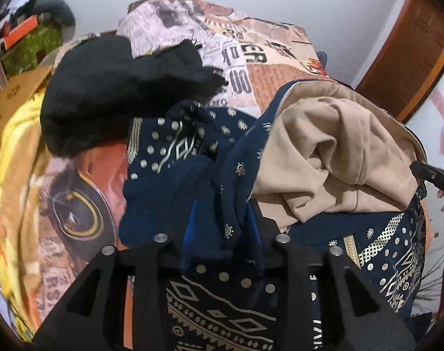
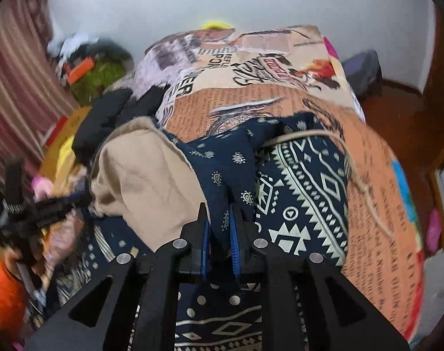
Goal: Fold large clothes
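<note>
A navy garment with cream geometric print [image 1: 186, 152] [image 2: 303, 187] lies bunched on a bed, its beige lining [image 1: 333, 158] [image 2: 140, 181] turned outward. My left gripper [image 1: 224, 234] is shut on a fold of the navy fabric. My right gripper [image 2: 220, 234] is shut on another fold of the same garment and lifts it slightly. The right gripper's tip shows at the right edge of the left wrist view [image 1: 435, 175]. The left gripper shows blurred at the left of the right wrist view [image 2: 43, 207].
A black garment [image 1: 110, 93] [image 2: 110, 114] lies beyond the navy one on the newspaper-print bedsheet [image 1: 251, 44] [image 2: 280, 87]. Yellow cloth [image 1: 14, 146] and cardboard boxes [image 1: 11, 99] sit left. A wooden door frame [image 1: 411, 49] stands right. A striped curtain [image 2: 14, 93] hangs left.
</note>
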Motion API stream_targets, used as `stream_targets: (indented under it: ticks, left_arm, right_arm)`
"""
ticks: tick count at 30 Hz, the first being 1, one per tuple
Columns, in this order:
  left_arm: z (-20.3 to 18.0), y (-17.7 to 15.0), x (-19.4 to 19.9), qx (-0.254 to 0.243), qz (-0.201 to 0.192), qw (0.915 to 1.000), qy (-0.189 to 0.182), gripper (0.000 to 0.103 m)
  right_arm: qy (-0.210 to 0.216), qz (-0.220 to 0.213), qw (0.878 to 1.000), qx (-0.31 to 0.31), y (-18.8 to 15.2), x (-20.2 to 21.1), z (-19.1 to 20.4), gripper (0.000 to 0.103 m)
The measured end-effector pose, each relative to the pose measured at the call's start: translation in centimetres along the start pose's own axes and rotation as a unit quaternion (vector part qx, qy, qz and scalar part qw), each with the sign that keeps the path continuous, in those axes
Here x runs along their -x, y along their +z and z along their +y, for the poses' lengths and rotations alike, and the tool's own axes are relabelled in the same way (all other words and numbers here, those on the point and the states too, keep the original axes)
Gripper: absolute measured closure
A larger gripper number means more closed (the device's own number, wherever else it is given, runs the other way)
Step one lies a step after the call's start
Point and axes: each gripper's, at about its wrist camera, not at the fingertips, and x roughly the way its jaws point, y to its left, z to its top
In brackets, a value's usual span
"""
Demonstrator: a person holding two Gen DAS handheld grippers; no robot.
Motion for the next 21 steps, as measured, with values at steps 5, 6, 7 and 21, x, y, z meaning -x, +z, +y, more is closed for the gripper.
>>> stream_targets:
  ticks: [5,6,7,21]
  left_arm:
    - [-0.8,1.8,0.7,-0.028,-0.010,0.9995,0.007,0.061]
    - [-0.9,2.3,0.8,-0.031,-0.015,0.9994,0.007,0.061]
    - [-1.0,2.7,0.8,-0.032,-0.018,0.9993,0.005,0.061]
    - [-1.2,7.2,-3.7,-0.012,0.018,0.9978,-0.063,0.059]
  right_arm:
    - [-0.018,-0.003,0.999,0.042,0.9,0.8,1.2,0.081]
    - [-0.016,-0.006,0.999,0.045,1.1,0.9,1.3,0.077]
    - [-0.013,-0.008,0.999,0.046,1.3,0.9,1.5,0.075]
    - [0.025,0.026,0.998,0.050,5.2,-4.2,2.7,0.066]
